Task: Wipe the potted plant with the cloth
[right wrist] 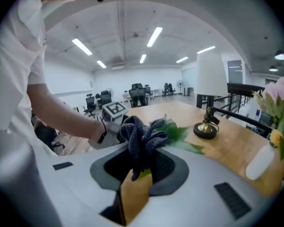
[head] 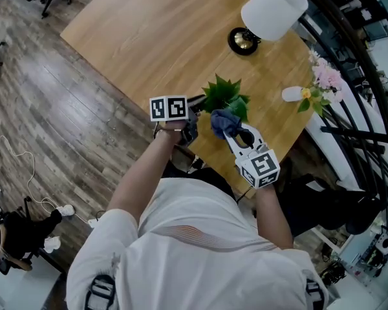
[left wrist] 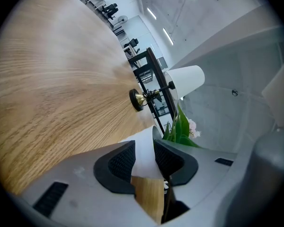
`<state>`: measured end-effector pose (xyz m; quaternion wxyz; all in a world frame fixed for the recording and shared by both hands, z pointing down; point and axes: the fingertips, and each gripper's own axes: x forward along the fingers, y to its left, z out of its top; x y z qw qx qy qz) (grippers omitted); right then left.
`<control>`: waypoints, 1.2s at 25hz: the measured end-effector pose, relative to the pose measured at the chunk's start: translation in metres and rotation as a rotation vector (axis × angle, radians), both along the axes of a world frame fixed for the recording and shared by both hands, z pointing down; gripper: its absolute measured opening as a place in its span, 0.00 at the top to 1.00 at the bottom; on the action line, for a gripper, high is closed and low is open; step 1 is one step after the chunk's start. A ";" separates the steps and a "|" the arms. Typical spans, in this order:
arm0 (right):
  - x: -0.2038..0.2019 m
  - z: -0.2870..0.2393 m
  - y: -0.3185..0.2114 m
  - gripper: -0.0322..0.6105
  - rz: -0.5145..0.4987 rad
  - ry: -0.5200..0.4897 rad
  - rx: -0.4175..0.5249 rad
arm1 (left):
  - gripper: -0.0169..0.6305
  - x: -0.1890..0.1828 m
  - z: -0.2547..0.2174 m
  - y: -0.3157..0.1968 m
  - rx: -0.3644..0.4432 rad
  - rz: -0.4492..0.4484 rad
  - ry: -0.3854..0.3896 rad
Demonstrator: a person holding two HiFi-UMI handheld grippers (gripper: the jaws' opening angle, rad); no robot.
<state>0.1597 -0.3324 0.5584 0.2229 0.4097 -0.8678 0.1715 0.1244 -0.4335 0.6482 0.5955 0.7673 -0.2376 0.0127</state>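
The left gripper (left wrist: 144, 159) has its 2 jaws drawn in on the wall of the white pot (left wrist: 143, 145), steadying the plant (head: 224, 94). The plant stands on the table (head: 142, 37), on the person's side of the lamp (head: 272, 8). The right gripper (right wrist: 141, 167) pinches the dark cloth (right wrist: 141, 135) tight, bunched against the leaves (right wrist: 181, 134). The wipe should go best with light strokes outward along each leaf, with the pot held firm.

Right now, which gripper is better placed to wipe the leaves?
Right. The right gripper holds the cloth at the leaves; the left gripper has its jaws shut on the white pot, steadying it.
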 end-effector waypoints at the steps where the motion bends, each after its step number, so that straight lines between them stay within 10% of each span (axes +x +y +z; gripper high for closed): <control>1: -0.003 -0.013 -0.002 0.74 0.000 -0.046 0.039 | 0.78 -0.002 0.000 -0.001 0.000 -0.010 -0.004; 4: 0.011 -0.038 -0.011 0.74 0.109 -0.180 0.080 | 0.78 -0.006 0.002 -0.004 0.000 -0.025 -0.020; 15: 0.076 -0.056 -0.017 0.74 0.341 -0.182 0.084 | 0.80 -0.035 -0.042 -0.016 0.150 -0.102 -0.073; 24: 0.108 -0.142 -0.032 0.74 0.418 -0.108 0.297 | 0.91 -0.089 -0.195 -0.005 0.773 -0.185 -0.477; 30: 0.116 -0.210 -0.021 0.74 0.459 -0.060 0.467 | 0.95 -0.088 -0.290 0.038 1.001 -0.278 -0.542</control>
